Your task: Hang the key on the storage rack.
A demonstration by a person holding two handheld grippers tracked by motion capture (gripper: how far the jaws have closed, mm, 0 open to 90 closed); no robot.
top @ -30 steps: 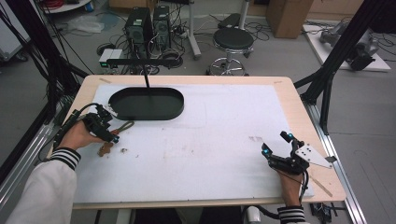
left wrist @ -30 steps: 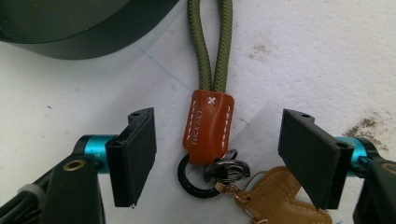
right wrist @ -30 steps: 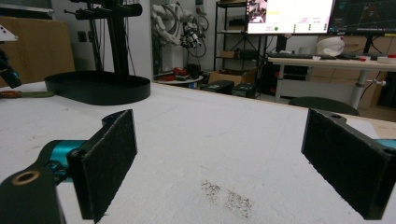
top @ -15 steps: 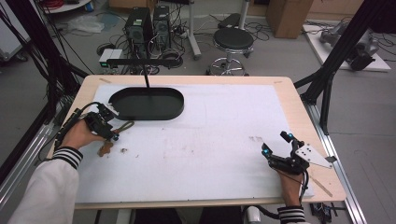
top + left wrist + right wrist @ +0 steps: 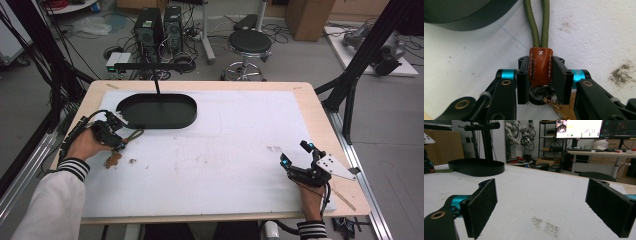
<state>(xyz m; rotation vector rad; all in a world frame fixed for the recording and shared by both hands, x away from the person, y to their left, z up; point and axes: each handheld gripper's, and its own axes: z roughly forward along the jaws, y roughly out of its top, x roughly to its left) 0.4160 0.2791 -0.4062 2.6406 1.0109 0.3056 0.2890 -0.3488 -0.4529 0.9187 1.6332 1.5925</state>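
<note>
Evidently the left gripper point(image 5: 541, 82) is clamping the brown leather tab point(image 5: 540, 65) of a keychain, probably because that stiff tab gives the jaws a firmer hold than the olive cord loop point(image 5: 537, 22), which is trailing toward the black oval tray point(image 5: 156, 111). Keychain and keys point(image 5: 113, 160) are lying just beside that tray on the tabletop point(image 5: 225, 140). Well apart from the tray, the right gripper point(image 5: 296, 158) is resting with jaws spread, holding nothing.
</note>
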